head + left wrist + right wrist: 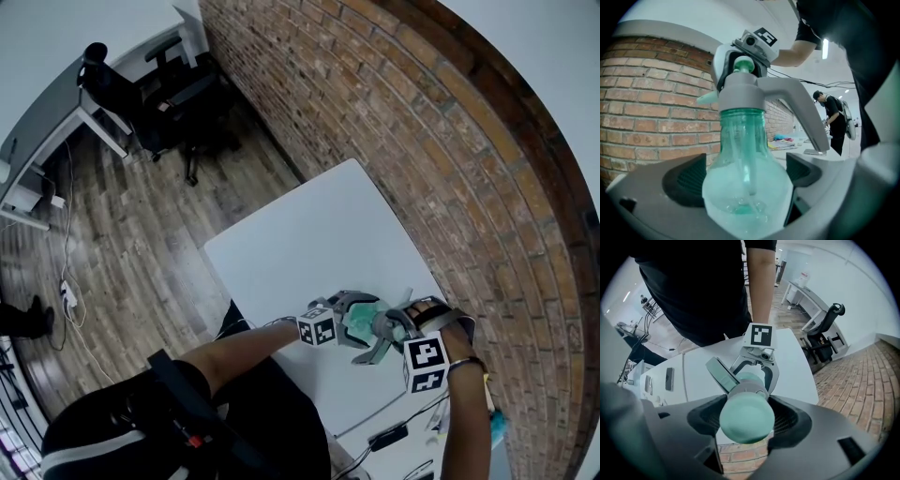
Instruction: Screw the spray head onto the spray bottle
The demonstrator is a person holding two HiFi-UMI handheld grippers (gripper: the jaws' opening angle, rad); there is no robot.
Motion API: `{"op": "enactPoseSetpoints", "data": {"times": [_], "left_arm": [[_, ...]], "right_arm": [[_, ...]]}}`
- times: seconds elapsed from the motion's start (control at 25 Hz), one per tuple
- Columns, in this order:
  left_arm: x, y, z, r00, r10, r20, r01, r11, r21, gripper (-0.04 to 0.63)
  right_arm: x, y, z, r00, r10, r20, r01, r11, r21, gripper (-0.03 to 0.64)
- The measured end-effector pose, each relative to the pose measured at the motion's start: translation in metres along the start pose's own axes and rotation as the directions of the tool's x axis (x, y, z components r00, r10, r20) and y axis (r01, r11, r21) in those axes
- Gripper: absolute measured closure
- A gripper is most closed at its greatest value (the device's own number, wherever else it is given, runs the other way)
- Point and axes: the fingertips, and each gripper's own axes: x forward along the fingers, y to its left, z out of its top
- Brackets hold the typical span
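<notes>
Spray bottle (745, 140), translucent green, sits loose in open left tongs (746, 172). Right tongs (747, 416) clamp grey spray head (750, 91), so twisting could spin the bottle.

Two grippers are showing: one left gripper (375, 328) and one right gripper (747, 420). One bottle (747, 187) is showing, wearing one spray head (754, 91). One table (309, 244), two chairs (120, 94), one desk (56, 122) and one bystander (833, 123) are also showing.
</notes>
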Motion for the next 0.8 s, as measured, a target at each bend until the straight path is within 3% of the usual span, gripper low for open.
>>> {"op": "enactPoseSetpoints", "data": {"times": [0.12,0.28,0.44,0.56,0.8], "left_arm": [[-0.003,-0.001,-0.014,1.000,-0.001,-0.018,0.001,0.999,-0.039,0.052],[0.001,0.001,-0.028,0.998,0.000,-0.069,0.000,1.000,-0.003,0.038],[0.002,0.000,-0.031,0.999,-0.001,-0.054,0.001,1.000,-0.005,0.032],[0.001,0.000,-0.031,0.999,-0.004,-0.032,0.003,1.000,-0.012,0.031],[0.002,0.001,-0.034,1.000,-0.001,0.018,0.002,0.999,-0.046,0.029]], "right_arm": [[0.000,0.001,0.002,1.000,-0.009,0.017,0.009,0.999,0.043,0.337],[-0.001,-0.002,0.001,1.000,-0.020,0.024,0.019,0.998,0.056,0.339],[0.000,0.000,0.001,0.999,-0.008,0.033,0.005,0.996,0.085,0.337],[-0.001,-0.003,0.002,0.998,-0.013,0.065,0.002,0.986,0.168,0.337],[-0.001,-0.006,0.000,0.991,-0.050,0.124,0.001,0.929,0.371,0.337]]}}
